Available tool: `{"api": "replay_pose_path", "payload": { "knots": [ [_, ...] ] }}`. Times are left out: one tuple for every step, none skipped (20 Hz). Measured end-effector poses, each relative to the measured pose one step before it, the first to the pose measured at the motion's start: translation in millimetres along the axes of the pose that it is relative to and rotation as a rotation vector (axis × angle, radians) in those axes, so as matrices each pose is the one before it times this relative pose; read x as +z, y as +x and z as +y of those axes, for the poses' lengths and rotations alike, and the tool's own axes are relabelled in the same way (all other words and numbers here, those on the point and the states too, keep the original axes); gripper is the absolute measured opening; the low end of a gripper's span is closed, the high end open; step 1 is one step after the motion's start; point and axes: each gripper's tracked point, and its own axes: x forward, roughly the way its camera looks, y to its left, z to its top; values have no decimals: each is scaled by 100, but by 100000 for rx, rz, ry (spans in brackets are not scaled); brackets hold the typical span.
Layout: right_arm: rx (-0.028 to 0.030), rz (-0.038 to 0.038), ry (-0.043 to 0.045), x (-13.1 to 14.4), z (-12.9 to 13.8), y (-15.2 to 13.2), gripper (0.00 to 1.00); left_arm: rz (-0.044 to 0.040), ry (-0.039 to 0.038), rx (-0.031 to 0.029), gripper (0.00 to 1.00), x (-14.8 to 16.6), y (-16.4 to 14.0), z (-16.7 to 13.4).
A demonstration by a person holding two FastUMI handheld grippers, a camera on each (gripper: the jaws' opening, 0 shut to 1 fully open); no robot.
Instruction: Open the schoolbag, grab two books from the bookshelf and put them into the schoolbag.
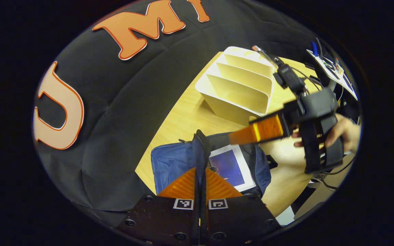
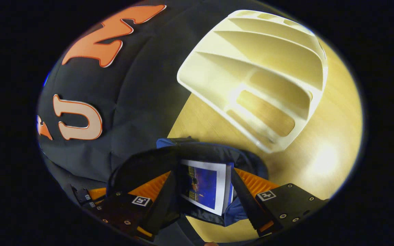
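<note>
- Schoolbag [image 1: 169, 160] open on the wooden surface [image 1: 183, 116], near its edge by the booth wall.
- Left gripper [image 1: 200, 177] fingers pinched shut on the bag's dark rim, holding the mouth up.
- Book [image 2: 205, 186] standing in the bag's mouth; whether a second lies beneath, cannot tell.
- Right gripper [image 2: 200, 184] fingers spread apart either side of the book.
- Bookshelf [image 2: 262, 78] slots look bare, so probably near the end.
</note>
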Motion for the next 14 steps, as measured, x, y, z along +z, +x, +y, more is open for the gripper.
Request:
{"api": "replay_pose_path", "payload": {
  "knots": [
    [130,709,-3784,597,-605,-1211,97,-165,-380,-823,2,24,202,-239],
    [-1244,-717,-4059,700,-914,-1283,97,14,-536,-1293,2,-267,238,-299],
    [-1878,-1258,-3498,653,-1050,-1252,97,393,-860,-846,4,-152,251,-158],
    [-2186,-372,-1936,550,-1213,-1269,97,657,-1155,-1026,7,-393,456,-369],
    [-1638,-221,-566,429,-1137,-1128,97,1254,-1262,-1448,8,-419,322,-619],
    [-476,482,-326,282,-937,-1007,97,960,-868,-1358,27,-386,541,-672],
    [-561,793,-36,229,-958,-1045,97,910,-1661,-1137,34,-394,339,-624],
    [-721,732,-108,342,-1019,-777,97,1865,-1850,-3036,33,-383,463,-1248],
    [-731,432,-628,419,-746,-717,97,926,-1764,-1194,55,-384,682,-844],
    [-1225,142,-1142,443,-947,-609,97,1974,-2271,-1029,78,-399,180,-643],
    [-1738,565,-2021,373,-1067,-578,97,785,-2253,207,100,-517,866,-887],
    [-1661,819,-2810,274,-1132,-514,97,-762,-2251,755,100,616,747,-884],
    [-1605,1513,-2709,206,-1177,-579,97,-613,-3521,529,99,343,277,-1105],
    [-1501,1307,-2234,401,-1155,-510,97,-1937,-4330,78,99,665,42,-1261]
  ]
}}
